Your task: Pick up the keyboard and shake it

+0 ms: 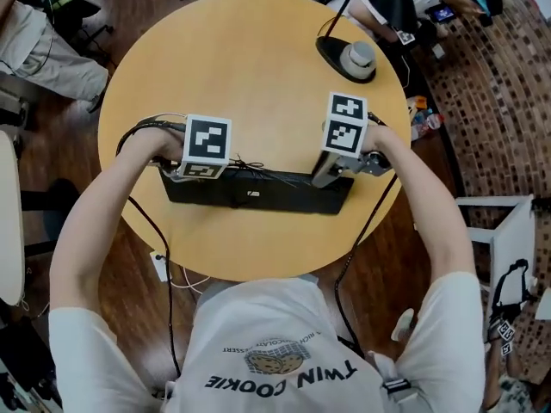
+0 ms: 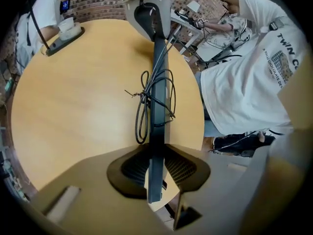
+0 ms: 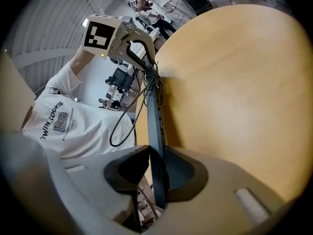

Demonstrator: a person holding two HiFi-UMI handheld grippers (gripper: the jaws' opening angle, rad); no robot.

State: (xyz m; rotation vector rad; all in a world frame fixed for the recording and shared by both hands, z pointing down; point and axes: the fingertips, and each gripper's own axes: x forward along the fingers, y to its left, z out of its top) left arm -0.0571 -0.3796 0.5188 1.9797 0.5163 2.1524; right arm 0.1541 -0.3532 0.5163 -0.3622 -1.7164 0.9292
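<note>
A black keyboard (image 1: 258, 192) stands on its long edge over the round wooden table (image 1: 250, 58), near the front rim. My left gripper (image 1: 185, 173) is shut on its left end and my right gripper (image 1: 334, 175) on its right end. In the left gripper view the thin keyboard (image 2: 157, 126) runs straight out from between the pads of the left gripper (image 2: 155, 173), with its coiled cable (image 2: 146, 102) tied against it and the right gripper (image 2: 149, 9) at the far end. The right gripper view shows the keyboard (image 3: 154, 126) clamped in the right gripper (image 3: 159, 175).
A black lamp base (image 1: 349, 58) with a grey knob sits at the table's far right. Seated people are at the far left and far right of the table. A white rack (image 1: 508, 231) stands on the floor to the right. Cables hang under the table's front edge.
</note>
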